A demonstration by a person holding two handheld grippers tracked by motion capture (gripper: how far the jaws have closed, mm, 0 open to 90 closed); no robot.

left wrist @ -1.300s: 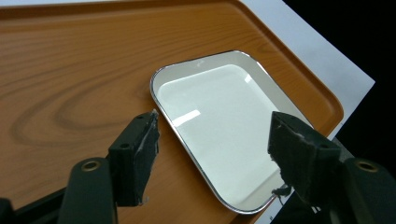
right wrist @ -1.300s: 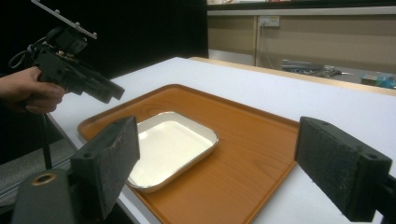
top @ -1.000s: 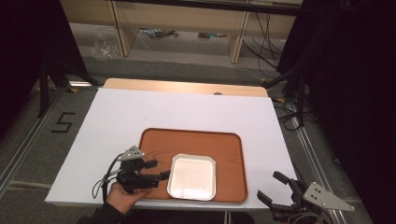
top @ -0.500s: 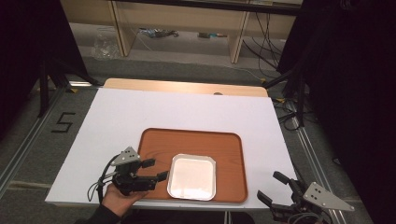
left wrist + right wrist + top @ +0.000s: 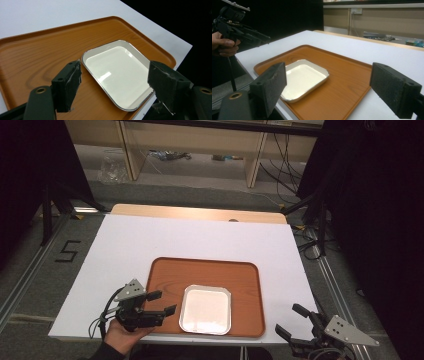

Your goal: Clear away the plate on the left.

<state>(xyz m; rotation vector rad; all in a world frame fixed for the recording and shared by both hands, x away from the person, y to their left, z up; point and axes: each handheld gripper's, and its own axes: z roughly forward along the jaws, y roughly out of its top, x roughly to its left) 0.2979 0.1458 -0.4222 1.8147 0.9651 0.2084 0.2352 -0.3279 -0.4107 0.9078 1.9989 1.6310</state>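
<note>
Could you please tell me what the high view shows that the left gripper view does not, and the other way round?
High view: the left gripper in the person's hand, jaws open beside the dish, the right gripper open off the table's near right corner, the shelving behind, and a floor mark "5".
Left gripper view: close up, the left gripper's worn pads and a glare streak on the dish.
Both: the white square dish on the wooden tray, on the white table.

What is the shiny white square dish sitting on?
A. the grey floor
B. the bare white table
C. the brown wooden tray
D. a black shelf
C: the white square dish with a silver rim lies flat on the brown wood-grain tray, near its front edge, and the tray rests on the white table.
</note>
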